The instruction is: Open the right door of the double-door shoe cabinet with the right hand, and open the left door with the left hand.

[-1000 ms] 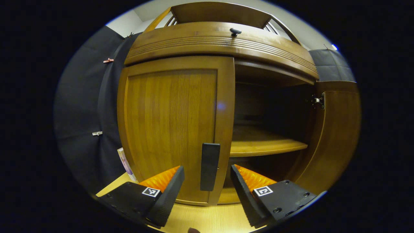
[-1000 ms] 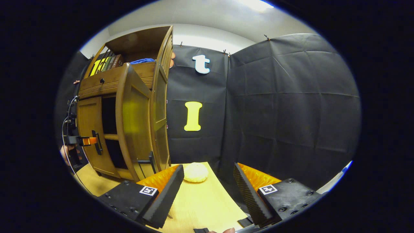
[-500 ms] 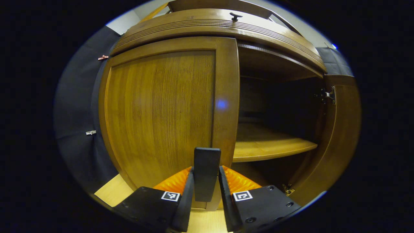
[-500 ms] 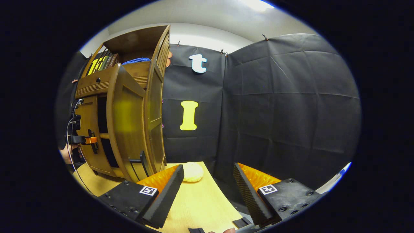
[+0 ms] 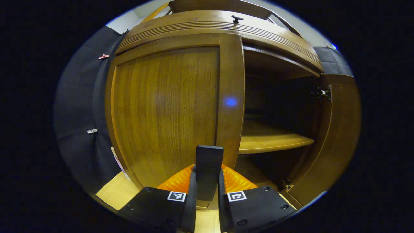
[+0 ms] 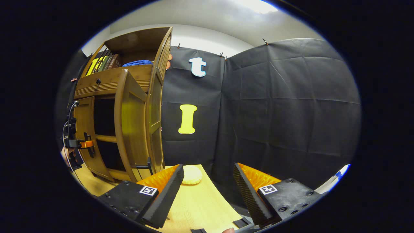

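Observation:
The wooden shoe cabinet stands close ahead in the left gripper view. Its left door has swung slightly out from the frame, and my left gripper is shut on that door's dark vertical handle. The right door stands wide open, showing a shelf inside. In the right gripper view the cabinet is at the left, with the open right door edge-on and its handle sticking out. My right gripper hangs open over the table, well away from the cabinet. The left gripper also shows far off at the left door.
A pale round object lies on the light wooden table near the booth wall. Books and a blue cloth sit in the cabinet's upper shelf. A drawer knob sticks out above the doors.
My left gripper moved in and shut on the left door's handle, and the door has begun to swing outward. The right gripper stayed open and shifted only slightly.

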`<state>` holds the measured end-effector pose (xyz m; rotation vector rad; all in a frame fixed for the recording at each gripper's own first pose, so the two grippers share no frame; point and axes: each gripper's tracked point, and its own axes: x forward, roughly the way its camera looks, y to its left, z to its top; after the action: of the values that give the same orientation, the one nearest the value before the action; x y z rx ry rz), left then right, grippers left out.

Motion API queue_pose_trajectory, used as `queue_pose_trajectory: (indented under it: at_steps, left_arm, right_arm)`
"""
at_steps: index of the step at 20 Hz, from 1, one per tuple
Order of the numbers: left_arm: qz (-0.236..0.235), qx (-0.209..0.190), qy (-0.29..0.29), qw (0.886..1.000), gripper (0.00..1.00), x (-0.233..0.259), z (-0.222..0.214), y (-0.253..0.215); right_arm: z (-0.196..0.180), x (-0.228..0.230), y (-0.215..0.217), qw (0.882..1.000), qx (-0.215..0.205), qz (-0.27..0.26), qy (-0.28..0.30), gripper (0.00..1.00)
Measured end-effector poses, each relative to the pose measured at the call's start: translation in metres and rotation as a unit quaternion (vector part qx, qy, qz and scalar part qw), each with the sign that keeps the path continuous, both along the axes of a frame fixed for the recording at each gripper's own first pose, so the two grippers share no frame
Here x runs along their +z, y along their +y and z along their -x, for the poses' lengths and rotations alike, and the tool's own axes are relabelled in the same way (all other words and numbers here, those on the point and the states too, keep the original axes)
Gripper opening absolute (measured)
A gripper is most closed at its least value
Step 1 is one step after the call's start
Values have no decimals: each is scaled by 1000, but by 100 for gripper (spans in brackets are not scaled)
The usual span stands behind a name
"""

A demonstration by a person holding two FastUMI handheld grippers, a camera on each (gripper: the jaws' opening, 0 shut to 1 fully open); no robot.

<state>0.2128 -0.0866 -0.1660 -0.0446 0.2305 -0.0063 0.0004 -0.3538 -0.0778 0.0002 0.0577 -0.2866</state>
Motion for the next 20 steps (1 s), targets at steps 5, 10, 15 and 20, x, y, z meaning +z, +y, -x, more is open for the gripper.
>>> queue_pose_trajectory:
  at_steps: [5, 10, 15, 20]
  left_arm:
    - [-3, -25, 6, 1000, 31, 1, 39, 12]
    - [-4, -44, 6, 999, 31, 3, 78, 29]
    - [-6, -59, 2, 998, 30, 3, 113, 55]
    - [-2, -54, -4, 999, 29, 5, 140, 85]
  right_arm:
    - [4, 7, 30, 1000, 3, 6, -4, 98]
    - [14, 1, 61, 1000, 3, 2, 5, 98]
    - [21, 4, 104, 1000, 18, 3, 3, 98]
    - [29, 5, 152, 999, 42, 8, 3, 98]
